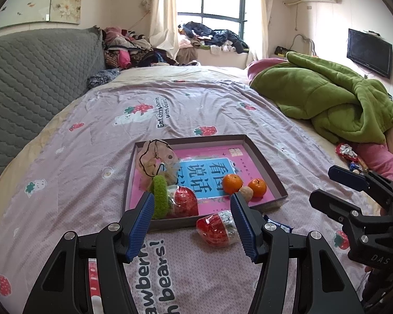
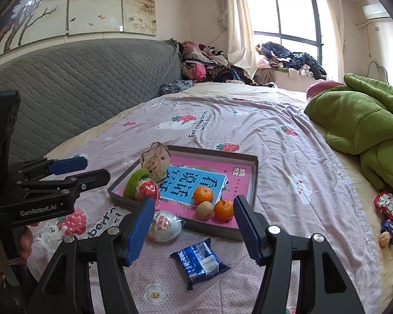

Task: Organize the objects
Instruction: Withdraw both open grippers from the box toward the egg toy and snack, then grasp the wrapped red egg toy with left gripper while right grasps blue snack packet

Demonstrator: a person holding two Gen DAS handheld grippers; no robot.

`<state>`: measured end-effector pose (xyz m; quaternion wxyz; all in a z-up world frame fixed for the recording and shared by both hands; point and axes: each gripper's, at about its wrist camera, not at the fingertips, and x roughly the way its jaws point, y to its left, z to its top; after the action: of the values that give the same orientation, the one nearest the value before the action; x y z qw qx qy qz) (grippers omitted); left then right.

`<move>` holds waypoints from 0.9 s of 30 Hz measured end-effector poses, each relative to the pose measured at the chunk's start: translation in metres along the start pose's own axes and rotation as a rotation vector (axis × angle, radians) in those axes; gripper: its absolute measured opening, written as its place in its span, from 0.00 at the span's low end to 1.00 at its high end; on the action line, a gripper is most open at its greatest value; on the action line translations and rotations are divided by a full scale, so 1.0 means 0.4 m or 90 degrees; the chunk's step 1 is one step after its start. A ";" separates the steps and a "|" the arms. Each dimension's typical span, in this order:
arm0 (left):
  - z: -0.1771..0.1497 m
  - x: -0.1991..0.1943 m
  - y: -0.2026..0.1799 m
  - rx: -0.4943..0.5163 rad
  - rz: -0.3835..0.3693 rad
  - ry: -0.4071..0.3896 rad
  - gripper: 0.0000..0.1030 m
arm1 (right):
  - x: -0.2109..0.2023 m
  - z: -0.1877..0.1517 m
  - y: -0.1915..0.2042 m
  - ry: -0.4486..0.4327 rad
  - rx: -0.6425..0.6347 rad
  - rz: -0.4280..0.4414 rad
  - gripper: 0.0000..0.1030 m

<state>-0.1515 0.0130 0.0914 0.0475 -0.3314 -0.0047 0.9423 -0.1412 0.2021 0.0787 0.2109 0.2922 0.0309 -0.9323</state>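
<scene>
A shallow box [image 1: 272, 176] [image 2: 254, 180] with a pink book in it lies on the bed. In it are two oranges [image 1: 232, 183] [image 2: 203, 195], a walnut [image 1: 246, 193] [image 2: 204, 210], a green scrunchie [image 1: 160, 196] [image 2: 135, 179], a beige scrunchie [image 1: 154, 158] [image 2: 156, 162] and a red wrapped snack [image 1: 186, 200] [image 2: 147, 189]. A second red-and-white wrapped snack [image 1: 216, 229] [image 2: 165, 225] lies on the sheet just before the box. A blue snack packet [image 2: 200, 261] [image 1: 277, 225] lies nearer. My left gripper [image 1: 192, 225] [image 2: 76, 170] is open and empty. My right gripper [image 2: 194, 231] [image 1: 335, 185] is open and empty above the blue packet.
A green blanket [image 1: 335, 99] [image 2: 366, 128] is heaped at the right. More wrapped snacks [image 2: 387, 217] [image 1: 347, 153] lie at the bed's right edge. A grey padded headboard [image 1: 34, 78] [image 2: 78, 86] runs along the left. Clothes [image 1: 128, 49] are piled at the far end.
</scene>
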 end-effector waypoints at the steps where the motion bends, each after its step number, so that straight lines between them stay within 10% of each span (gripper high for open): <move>1: -0.002 0.000 -0.001 0.000 -0.002 0.000 0.60 | -0.001 -0.004 0.003 0.001 -0.001 0.001 0.60; 27: -0.114 0.144 -0.074 0.061 -0.048 0.063 0.60 | 0.051 -0.123 -0.019 0.056 -0.002 -0.007 0.60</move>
<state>-0.1650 0.0466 0.0213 0.0986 -0.3745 0.0302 0.9215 -0.1333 0.2103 0.0263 0.2044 0.3327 0.0429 -0.9196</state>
